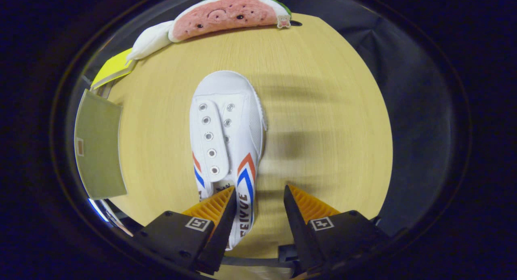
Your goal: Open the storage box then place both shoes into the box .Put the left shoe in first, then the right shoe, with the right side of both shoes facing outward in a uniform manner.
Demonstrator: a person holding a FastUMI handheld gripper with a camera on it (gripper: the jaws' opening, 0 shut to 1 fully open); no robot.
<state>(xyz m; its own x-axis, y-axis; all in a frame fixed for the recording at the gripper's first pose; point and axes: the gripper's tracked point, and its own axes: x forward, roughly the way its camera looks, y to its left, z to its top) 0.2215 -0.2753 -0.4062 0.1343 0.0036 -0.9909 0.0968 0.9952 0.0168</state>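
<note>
On the wooden table [323, 70] | white shoe [226, 134] lies toe away, heel wall between the fingers | gripper [259, 193] spread, one finger inside the collar, likely set to pinch the side for lifting

Staged booth for recording, not a lived-in room. Pale wood-grain table [323, 110] ringed by black cloth backdrop [416, 110] instead of walls or furniture. Household props laid out on top: white canvas shoe [226, 130] with no laces, watermelon-slice plush [226, 13] (small bear tag at one end) along far edge, yellow booklet [113, 68] and olive-green flat panel [99, 146] off to one side. Square fiducial markers on bodies of handheld gripper [259, 195], fingers apart, one over shoe's heel opening, other over bare table. Looks like a data-collection setup with home-style clutter
</note>
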